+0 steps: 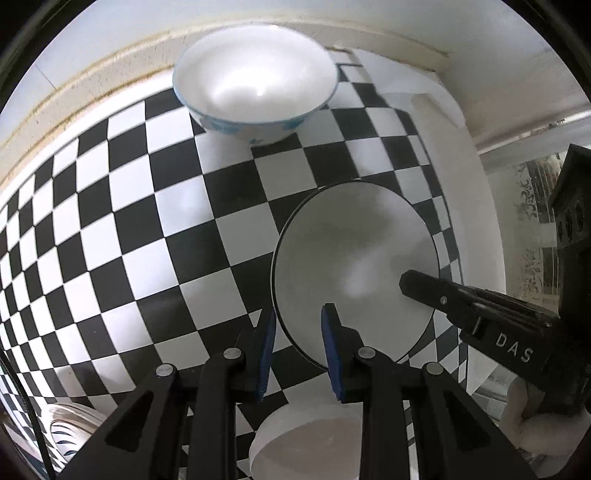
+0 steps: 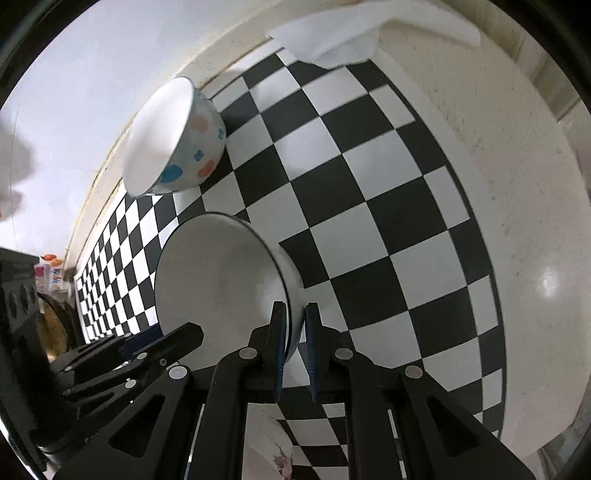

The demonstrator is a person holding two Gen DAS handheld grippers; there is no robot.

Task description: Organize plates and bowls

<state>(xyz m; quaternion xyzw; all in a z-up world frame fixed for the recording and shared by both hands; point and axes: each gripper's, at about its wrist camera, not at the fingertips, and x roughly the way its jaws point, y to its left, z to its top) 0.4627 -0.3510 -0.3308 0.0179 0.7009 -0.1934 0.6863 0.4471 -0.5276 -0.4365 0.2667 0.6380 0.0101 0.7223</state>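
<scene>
A white bowl with a thin dark rim (image 1: 354,258) (image 2: 221,288) is over the black-and-white checkered mat (image 1: 122,229) (image 2: 369,206). My left gripper (image 1: 300,312) is shut on the bowl's near-left rim, with one blue pad inside and one outside. My right gripper (image 2: 295,305) is shut on the opposite rim of the same bowl. In the left wrist view the right gripper (image 1: 406,284) reaches into the bowl from the right. In the right wrist view the left gripper (image 2: 192,332) shows at lower left. A second bowl with blue and orange spots (image 1: 255,85) (image 2: 173,140) stands upright at the mat's far edge.
A white round dish (image 1: 306,439) lies just below the left gripper, and striped plates (image 1: 70,428) sit at lower left. A floral-patterned dish (image 2: 273,450) shows under the right gripper. A white cloth (image 2: 369,33) lies at the mat's far end. A wall borders the counter behind.
</scene>
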